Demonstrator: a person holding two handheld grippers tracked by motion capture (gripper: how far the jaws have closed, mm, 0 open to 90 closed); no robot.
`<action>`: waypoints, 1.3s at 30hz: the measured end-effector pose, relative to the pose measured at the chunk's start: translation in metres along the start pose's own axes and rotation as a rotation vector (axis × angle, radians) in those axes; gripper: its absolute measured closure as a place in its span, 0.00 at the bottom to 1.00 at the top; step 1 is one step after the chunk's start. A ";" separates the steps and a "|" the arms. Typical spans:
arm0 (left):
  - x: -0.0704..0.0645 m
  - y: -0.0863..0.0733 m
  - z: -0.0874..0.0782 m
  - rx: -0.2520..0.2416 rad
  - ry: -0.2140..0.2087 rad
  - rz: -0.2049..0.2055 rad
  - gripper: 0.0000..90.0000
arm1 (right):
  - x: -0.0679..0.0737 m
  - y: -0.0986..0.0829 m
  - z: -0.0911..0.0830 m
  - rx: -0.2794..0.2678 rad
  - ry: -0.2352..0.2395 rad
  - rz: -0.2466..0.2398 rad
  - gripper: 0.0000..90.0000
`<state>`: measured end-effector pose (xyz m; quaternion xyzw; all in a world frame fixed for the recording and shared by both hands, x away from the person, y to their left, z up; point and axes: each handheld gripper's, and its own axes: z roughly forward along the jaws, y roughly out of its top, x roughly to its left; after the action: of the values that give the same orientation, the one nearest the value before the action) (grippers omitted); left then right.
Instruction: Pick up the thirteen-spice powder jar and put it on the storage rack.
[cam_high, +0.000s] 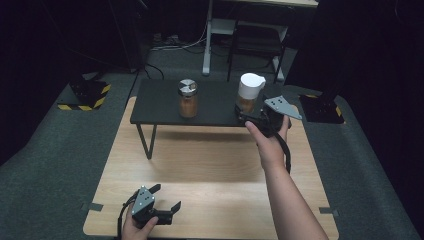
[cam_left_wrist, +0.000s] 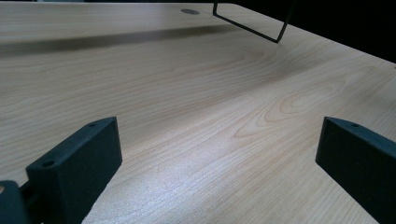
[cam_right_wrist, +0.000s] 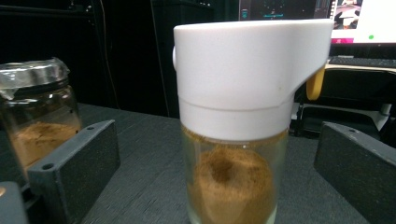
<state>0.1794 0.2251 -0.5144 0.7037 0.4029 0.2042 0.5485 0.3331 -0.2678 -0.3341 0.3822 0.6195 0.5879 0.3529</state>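
Note:
A glass jar with a white pouring cap (cam_high: 248, 92) (cam_right_wrist: 243, 79), part full of brown powder, stands at the right end of a low black shelf (cam_high: 160, 107). My right gripper (cam_high: 248, 116) (cam_right_wrist: 217, 140) is open around its base, and both jaws stand clear of the glass. A second jar with a metal lid (cam_high: 187, 98) (cam_right_wrist: 35, 116), holding the same brown powder, stands further left on the shelf. At the front left of the wooden table (cam_high: 210, 165) (cam_left_wrist: 187, 93) rests my left gripper (cam_high: 167, 196) (cam_left_wrist: 219, 135), open with nothing between its fingers.
The shelf stands on thin black wire legs (cam_high: 146, 141) (cam_left_wrist: 252, 25) at the far half of the table. Beyond the table are a dark chair (cam_high: 257, 40) and a white desk leg (cam_high: 207, 45). Hazard-striped floor plates (cam_high: 87, 95) lie at both sides.

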 end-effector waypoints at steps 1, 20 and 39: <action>0.000 0.000 0.000 0.002 0.000 0.002 0.01 | 0.000 -0.001 -0.002 -0.002 0.003 0.001 0.00; -0.001 0.000 0.000 0.003 0.003 0.010 0.01 | -0.003 -0.028 -0.045 -0.032 0.067 -0.019 0.00; 0.001 -0.001 0.000 -0.005 -0.003 -0.001 0.01 | -0.006 -0.068 -0.080 -0.027 0.103 -0.017 0.00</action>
<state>0.1792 0.2257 -0.5153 0.7023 0.4019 0.2039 0.5510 0.2609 -0.3110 -0.3971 0.3416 0.6321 0.6120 0.3307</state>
